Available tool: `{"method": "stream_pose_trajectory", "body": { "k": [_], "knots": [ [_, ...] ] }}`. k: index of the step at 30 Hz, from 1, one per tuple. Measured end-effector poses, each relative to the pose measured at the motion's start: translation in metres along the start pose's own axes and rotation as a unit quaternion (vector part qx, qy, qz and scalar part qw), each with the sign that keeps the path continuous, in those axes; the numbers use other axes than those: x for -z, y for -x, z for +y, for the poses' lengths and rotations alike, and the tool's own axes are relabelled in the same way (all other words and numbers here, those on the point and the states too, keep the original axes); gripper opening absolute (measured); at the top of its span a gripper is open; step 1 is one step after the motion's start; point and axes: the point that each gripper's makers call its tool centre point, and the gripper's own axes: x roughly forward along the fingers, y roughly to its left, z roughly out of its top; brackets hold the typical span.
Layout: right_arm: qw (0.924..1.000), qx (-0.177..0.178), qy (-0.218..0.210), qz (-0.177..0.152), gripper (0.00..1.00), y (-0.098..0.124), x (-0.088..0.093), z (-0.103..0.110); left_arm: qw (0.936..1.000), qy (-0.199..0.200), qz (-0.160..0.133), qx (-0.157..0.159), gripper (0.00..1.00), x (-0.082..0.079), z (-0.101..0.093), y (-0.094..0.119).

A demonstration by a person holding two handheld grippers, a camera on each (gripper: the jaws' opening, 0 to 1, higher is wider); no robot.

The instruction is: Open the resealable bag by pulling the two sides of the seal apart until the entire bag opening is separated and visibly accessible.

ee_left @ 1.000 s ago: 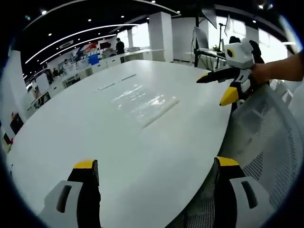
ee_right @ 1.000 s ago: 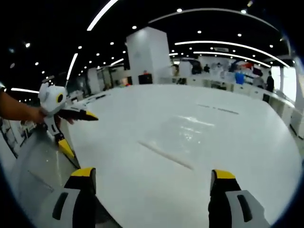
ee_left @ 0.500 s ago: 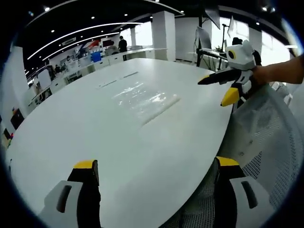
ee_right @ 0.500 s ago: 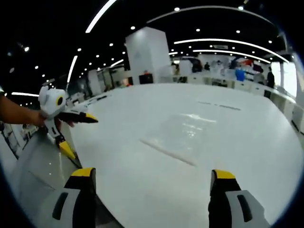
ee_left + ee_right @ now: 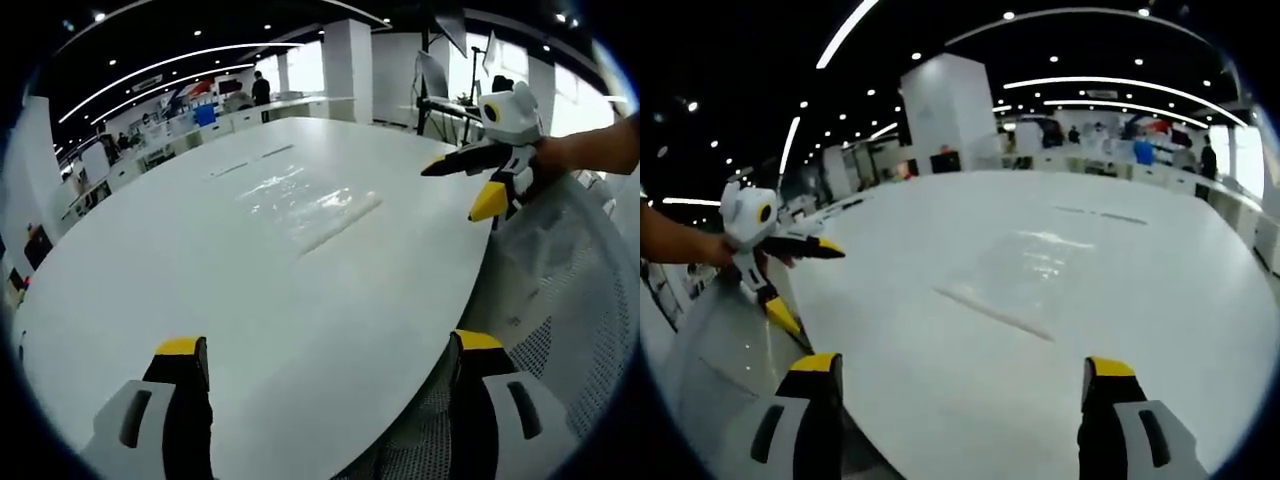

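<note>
A clear resealable bag (image 5: 305,205) lies flat on the white table (image 5: 200,280), its seal strip toward me; in the right gripper view the bag (image 5: 1025,275) shows with its seal strip on the near side. My left gripper (image 5: 325,375) stands open at the table's near edge, nothing between its jaws. My right gripper (image 5: 955,385) is open too, short of the bag. The right gripper (image 5: 480,175) enters the left gripper view from the right, held by a hand. The left gripper (image 5: 790,270) shows at the left of the right gripper view.
A mesh chair back (image 5: 560,290) stands beside the table at the right. A white pillar (image 5: 945,115) and desks with people (image 5: 260,92) lie far behind. The white table (image 5: 940,330) spreads wide around the bag.
The left gripper view has shifted slightly, so the bag sits a little higher in it. The right gripper view has barely moved. Both grippers stay open and the bag lies untouched.
</note>
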Motion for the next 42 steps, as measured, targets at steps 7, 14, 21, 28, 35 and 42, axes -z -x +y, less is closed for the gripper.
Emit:
{"method": "stream_pose_trajectory", "body": {
  "k": [7, 14, 21, 28, 35, 42],
  "knots": [
    [0.9999, 0.002, 0.006, 0.011, 0.99, -0.002, 0.005, 0.000, 1.0000, 0.005, -0.003, -0.004, 0.97, 0.003, 0.001, -0.001],
    [0.9999, 0.009, -0.008, 0.008, 0.98, -0.002, 0.006, -0.005, 0.9999, 0.010, -0.011, -0.006, 0.97, 0.003, 0.002, -0.002],
    [0.9997, 0.016, -0.019, 0.003, 0.98, -0.002, 0.004, -0.009, 0.9999, 0.010, -0.008, 0.000, 0.97, 0.002, 0.002, -0.004],
    [0.9997, 0.015, -0.018, 0.005, 0.98, -0.003, 0.005, -0.008, 0.9998, 0.017, -0.009, -0.002, 0.97, 0.002, 0.003, -0.003],
    [0.9998, 0.011, -0.017, 0.009, 0.98, -0.004, 0.006, -0.006, 0.9998, 0.016, -0.007, -0.002, 0.97, 0.002, 0.003, -0.003],
    [0.9996, 0.013, -0.023, 0.009, 0.98, -0.003, 0.007, -0.008, 0.9998, 0.017, -0.007, -0.002, 0.96, 0.002, 0.003, -0.003]
  ]
}}
